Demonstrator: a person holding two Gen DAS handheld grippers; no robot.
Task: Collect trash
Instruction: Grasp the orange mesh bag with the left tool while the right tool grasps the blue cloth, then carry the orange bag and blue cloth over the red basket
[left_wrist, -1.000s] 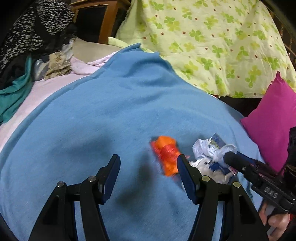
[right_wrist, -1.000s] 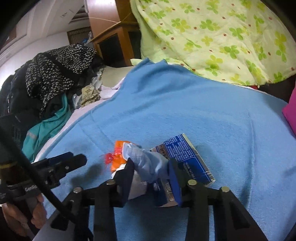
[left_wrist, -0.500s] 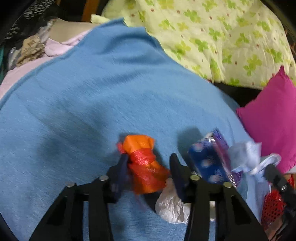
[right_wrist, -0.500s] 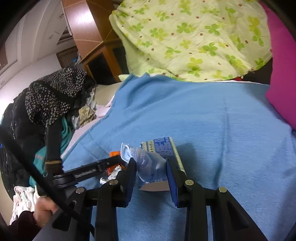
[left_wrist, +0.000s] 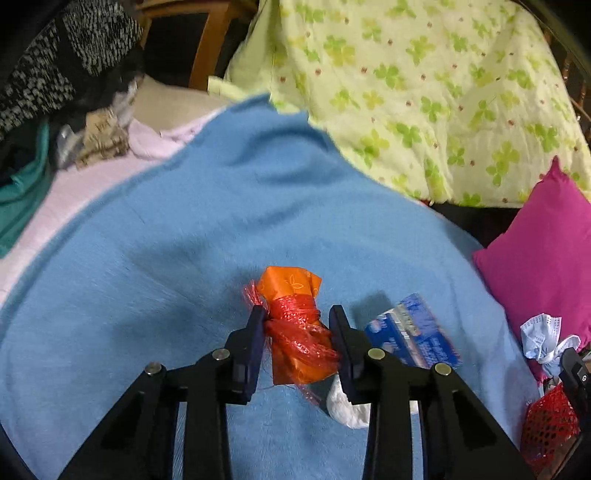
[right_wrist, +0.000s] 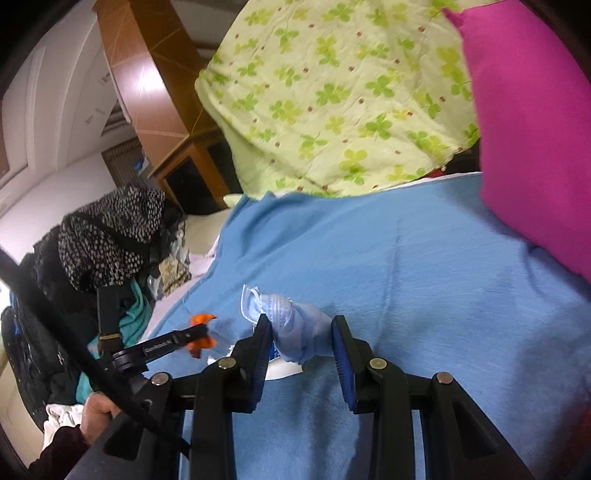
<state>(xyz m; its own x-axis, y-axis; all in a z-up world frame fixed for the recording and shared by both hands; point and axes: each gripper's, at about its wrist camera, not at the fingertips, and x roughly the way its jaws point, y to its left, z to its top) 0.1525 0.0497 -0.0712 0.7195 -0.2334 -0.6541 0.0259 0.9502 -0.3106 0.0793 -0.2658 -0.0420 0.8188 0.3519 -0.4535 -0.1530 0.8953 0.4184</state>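
Note:
My left gripper (left_wrist: 297, 325) is shut on an orange packet wrapped in red netting (left_wrist: 295, 328), held just over the blue blanket (left_wrist: 184, 258). A blue printed wrapper (left_wrist: 413, 332) and a crumpled white wad (left_wrist: 347, 406) lie on the blanket right of it. My right gripper (right_wrist: 303, 332) is shut on a crumpled light-blue face mask (right_wrist: 295, 328), lifted above the blanket (right_wrist: 406, 258). That mask also shows at the far right of the left wrist view (left_wrist: 545, 338). The orange packet shows small in the right wrist view (right_wrist: 201, 330).
A magenta pillow (left_wrist: 539, 266) lies at the right edge of the bed. A green clover quilt (left_wrist: 424, 92) is heaped at the back. Dark clothes (right_wrist: 107, 236) pile up on the left. A red mesh bag (left_wrist: 550, 428) sits at the lower right.
The left gripper has closed on the orange packet and lifted it slightly. The right gripper has carried the mask up and to the right, leaving the blue wrapper on the blanket.

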